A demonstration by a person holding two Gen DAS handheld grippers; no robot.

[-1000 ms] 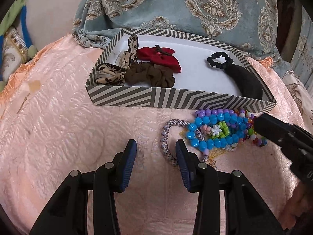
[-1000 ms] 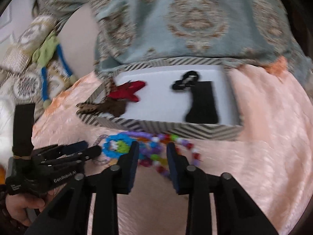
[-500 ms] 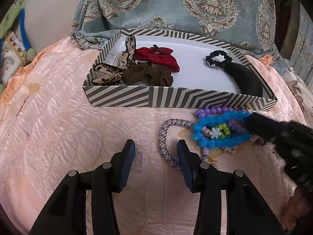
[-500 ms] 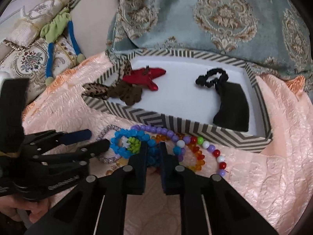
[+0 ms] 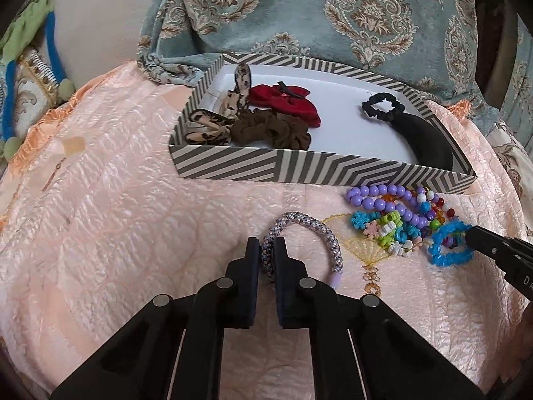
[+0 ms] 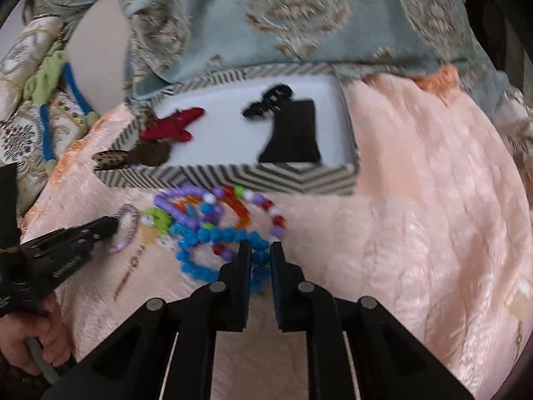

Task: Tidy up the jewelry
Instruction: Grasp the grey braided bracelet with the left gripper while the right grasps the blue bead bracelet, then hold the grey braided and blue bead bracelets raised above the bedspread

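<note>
Left claw [image 5: 266,250] is clamped on the near-left arc of a speckled grey-purple woven cord bracelet [image 5: 319,230], which lies on the peach quilted bedspread [image 5: 116,216]; its loop curves off toward 2 o'clock from the pads. Right claw [image 6: 256,253] is pinched on a bright blue chunky-bead bracelet [image 6: 213,236], whose beads sit squeezed between the two black fingers. That view is smeared with motion blur, so whether the blue loop is lifted off the cloth cannot be told.

At 12 o'clock from the right claw lies a tangle of purple, red, orange and white bead strands [image 5: 399,203], with a small string of green, pink and blue flower-shaped beads [image 5: 386,230] just beside it. Behind them, touching the heap's far edge, stands a shallow grey-and-white striped cardboard box [image 5: 233,166]. Inside, at its 9 o'clock end, are a leopard-print fabric bow [image 5: 213,123], a brown scrunchie [image 5: 269,130] and a red velvet bow [image 5: 283,100] bunched together; at 3 o'clock rests a black scrunchie with a black fabric tail [image 5: 416,130]. A teal damask cushion [image 5: 333,16] leans behind the box.
</note>
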